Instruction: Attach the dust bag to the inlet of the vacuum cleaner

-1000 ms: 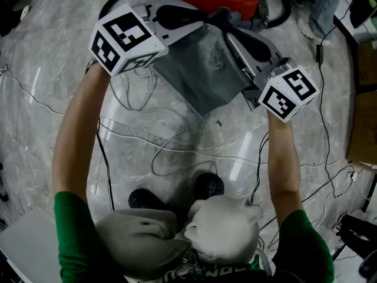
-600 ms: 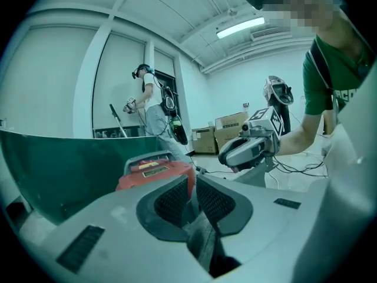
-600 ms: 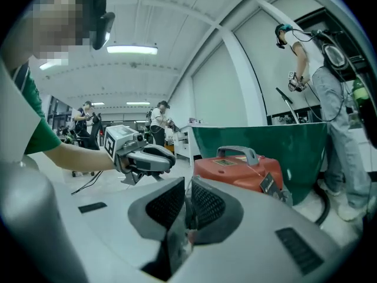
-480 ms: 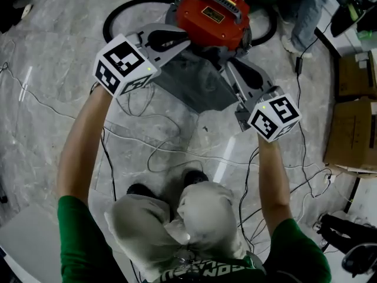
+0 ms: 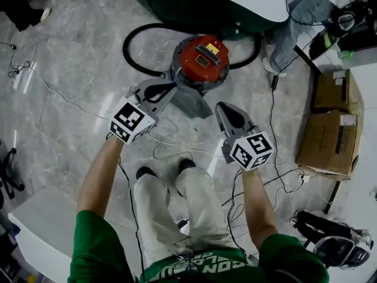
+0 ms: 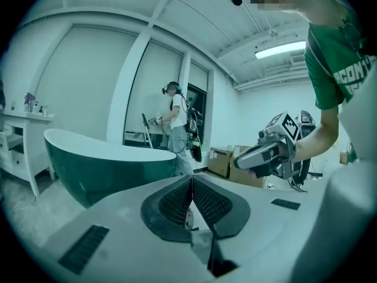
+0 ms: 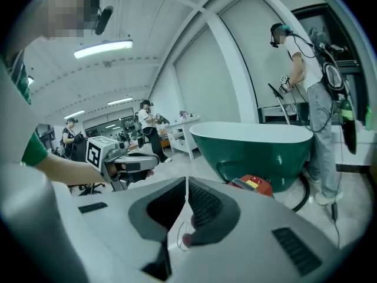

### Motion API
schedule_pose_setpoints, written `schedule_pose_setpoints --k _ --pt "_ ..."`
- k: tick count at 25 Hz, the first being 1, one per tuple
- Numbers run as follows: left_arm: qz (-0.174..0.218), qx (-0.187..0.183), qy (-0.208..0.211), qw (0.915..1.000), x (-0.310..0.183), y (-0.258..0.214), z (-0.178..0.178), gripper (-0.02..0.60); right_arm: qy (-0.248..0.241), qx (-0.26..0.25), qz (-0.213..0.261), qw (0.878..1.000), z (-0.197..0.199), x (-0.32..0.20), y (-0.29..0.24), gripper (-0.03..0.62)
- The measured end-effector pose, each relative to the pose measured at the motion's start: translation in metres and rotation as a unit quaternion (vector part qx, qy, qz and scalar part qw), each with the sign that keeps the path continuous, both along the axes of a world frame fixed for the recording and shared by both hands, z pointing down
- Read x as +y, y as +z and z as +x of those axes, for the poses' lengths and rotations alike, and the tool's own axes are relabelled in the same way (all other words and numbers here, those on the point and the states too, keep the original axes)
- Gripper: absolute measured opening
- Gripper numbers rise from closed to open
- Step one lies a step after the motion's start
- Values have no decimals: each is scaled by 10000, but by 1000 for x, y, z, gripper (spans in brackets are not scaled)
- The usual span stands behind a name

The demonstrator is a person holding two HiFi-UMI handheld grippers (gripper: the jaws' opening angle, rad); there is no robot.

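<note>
Left claw (image 6: 192, 179): jaws together, pads meeting at the tip, nothing pinched. Held high and aimed near level, so looking out over a green bathtub (image 6: 100, 164) rather than down at the work.

Right claw (image 7: 186, 183): closing, jaws all but together, nothing btwn them. Same high pose, w/ the other claw off to its side, well apart.

Dust bag (image 5: 191, 103): grey, down on the floor (image 5: 70, 99), below and just past the left claw's tip, off to the left of the right claw's tip. Gripped by neither. Upper end tucked against the near side of the red vacuum cleaner (image 5: 203, 61), itself ahead of and below both claws, w/ black hose (image 5: 125, 49) looped behind. Prob. laid there to suit an inlet facing this side. Bag's mouth fully on the inlet or merely leaning on it: can't tell from up here.

Why claws up and empty: reads as hands-off, leaving the bag to stay on the vacuum cleaner by itself, a fair check of the fit. If seated, task approx. done. If not, need to go down, pinch the bag's mouth w/ both claws and press it home. Risk: soft bag sagging and dragging its mouth off the inlet.
</note>
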State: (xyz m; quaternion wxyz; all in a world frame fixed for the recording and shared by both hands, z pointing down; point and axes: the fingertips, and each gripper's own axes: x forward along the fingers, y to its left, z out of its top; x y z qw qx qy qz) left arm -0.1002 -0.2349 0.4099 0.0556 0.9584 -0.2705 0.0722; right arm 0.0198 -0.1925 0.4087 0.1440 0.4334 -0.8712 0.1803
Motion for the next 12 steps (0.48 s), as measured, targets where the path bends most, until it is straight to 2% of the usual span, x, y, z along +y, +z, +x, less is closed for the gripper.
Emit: schedule_pose_setpoints --k 4,7,12 --pt "-238 151 -10 9996 34 -100 -9 5 192 -284 -285 9990 -15 22 -100 15" --pt "-348 243 28 9991 42 -175 -15 5 300 -284 -287 9987 -29 27 -172 9" --pt "-689 460 -117 9965 62 -263 -27 3 464 -406 -250 9978 -45 37 -274 8"
